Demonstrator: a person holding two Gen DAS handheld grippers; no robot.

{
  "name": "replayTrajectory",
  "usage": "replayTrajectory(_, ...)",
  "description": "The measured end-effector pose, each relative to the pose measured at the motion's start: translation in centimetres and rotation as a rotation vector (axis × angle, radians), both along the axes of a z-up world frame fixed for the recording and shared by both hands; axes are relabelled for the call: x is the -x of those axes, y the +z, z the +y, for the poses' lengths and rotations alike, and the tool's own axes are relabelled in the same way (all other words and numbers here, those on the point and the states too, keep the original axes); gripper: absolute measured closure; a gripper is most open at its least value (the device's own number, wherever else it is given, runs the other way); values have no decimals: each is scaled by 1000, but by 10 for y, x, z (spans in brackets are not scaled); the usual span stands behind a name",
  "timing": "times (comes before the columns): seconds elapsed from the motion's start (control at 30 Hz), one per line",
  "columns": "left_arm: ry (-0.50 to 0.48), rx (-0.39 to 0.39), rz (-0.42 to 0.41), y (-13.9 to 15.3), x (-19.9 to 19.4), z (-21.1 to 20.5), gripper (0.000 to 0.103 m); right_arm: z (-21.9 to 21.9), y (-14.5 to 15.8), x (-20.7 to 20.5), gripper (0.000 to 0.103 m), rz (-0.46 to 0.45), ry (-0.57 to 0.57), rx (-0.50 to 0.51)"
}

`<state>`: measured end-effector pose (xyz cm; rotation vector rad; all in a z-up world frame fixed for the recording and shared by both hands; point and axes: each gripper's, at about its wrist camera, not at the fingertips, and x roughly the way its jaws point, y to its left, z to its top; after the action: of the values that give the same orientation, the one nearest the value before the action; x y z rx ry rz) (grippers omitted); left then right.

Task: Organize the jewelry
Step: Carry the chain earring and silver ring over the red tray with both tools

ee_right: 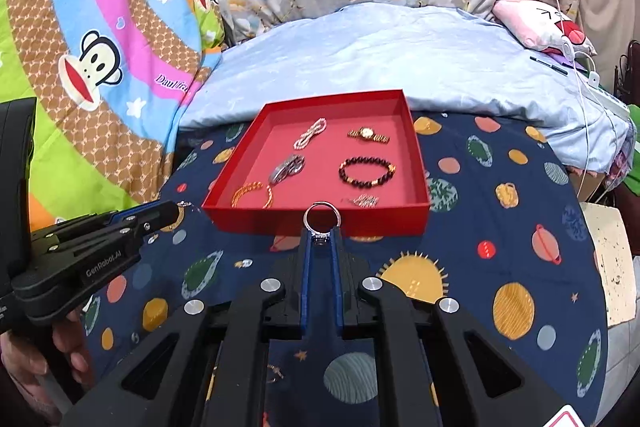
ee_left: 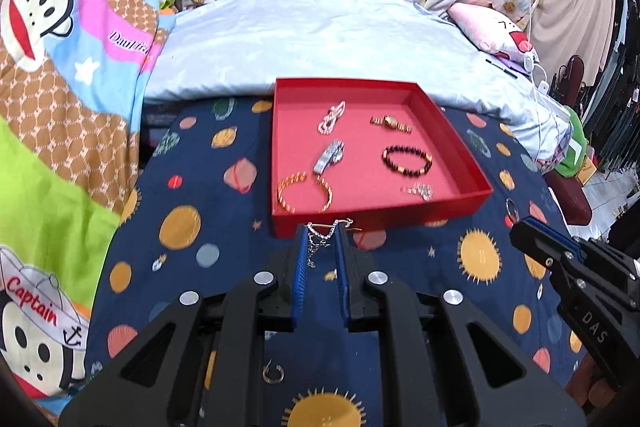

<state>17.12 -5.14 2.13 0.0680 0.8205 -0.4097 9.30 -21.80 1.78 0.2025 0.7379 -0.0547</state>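
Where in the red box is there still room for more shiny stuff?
Inside the red box, bare floor lies along the far wall behind the pearl strand and gold watch. The near half is crowded: gold bangle, beaded bracelet.

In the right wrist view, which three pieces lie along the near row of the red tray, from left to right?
Orange-gold open bangle → silver ring, pinched in the right gripper, before the wall → small silver sparkly brooch.

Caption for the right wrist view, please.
Right hand-held gripper holds a silver ring before the red tray of jewelry; left hand-held gripper alongside.
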Motion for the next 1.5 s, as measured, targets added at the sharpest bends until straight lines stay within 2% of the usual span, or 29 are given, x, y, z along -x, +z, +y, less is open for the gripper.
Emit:
replayTrajectory(0.57,4,-4,-50,17,-50,-37,90,-24,-1,-51,95,-10,3,-32)
replayTrajectory(0.83,-2,-21,-51,15,-78,-57,90,-35,1,-83,95,-12,6,-18)
replayTrajectory(1.0,20,-9,-59,20,-96,-53,90,-41,2,-96,95,-14,2,-6)
replayTrajectory(1.5,60,-14,-24,7,-126,-35,90,-41,-32,-132,95,64,26,-49)
